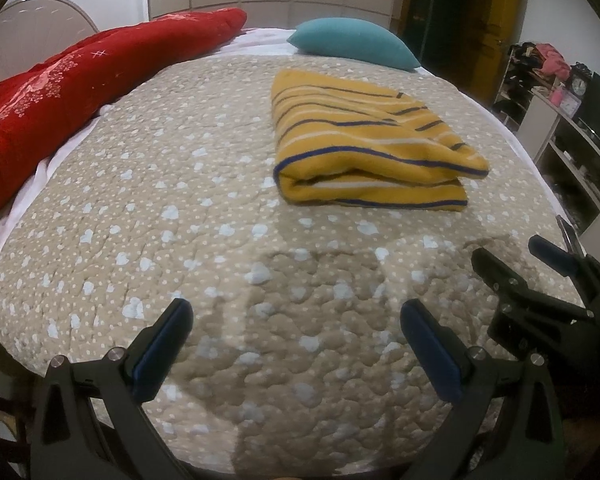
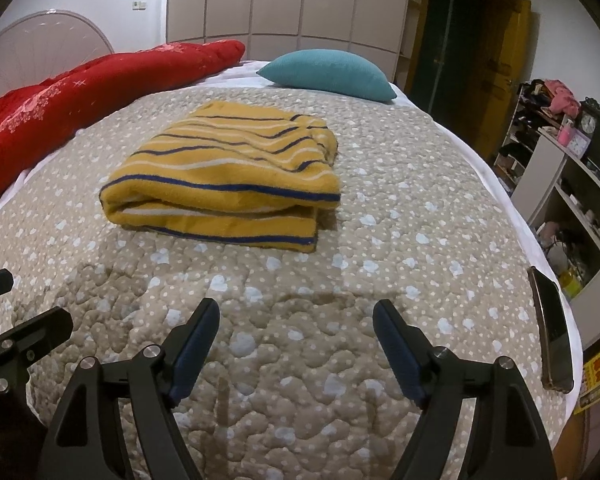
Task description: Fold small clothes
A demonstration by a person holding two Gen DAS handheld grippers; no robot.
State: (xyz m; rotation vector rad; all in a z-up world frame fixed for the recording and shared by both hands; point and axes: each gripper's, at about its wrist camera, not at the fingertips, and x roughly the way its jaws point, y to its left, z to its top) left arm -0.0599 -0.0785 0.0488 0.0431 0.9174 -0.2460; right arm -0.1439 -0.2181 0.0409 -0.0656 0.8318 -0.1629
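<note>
A yellow garment with blue and white stripes (image 1: 364, 140) (image 2: 228, 176) lies folded into a thick rectangle on the beige dotted quilt (image 1: 180, 220) (image 2: 400, 220). My left gripper (image 1: 296, 312) hovers over the near part of the quilt, open, nothing between its blue pads. My right gripper (image 2: 296, 312) is also open and empty, short of the garment's near edge. The left wrist view shows the right gripper (image 1: 508, 248) at its right side. In the right wrist view the left gripper's fingers (image 2: 32, 328) poke in at the left edge.
A red quilt (image 1: 80, 80) (image 2: 80, 92) is bunched along the left side of the bed. A teal pillow (image 1: 352, 40) (image 2: 328, 72) lies at the head. A phone (image 2: 552, 328) rests near the bed's right edge. Cluttered shelves (image 2: 572, 176) stand to the right.
</note>
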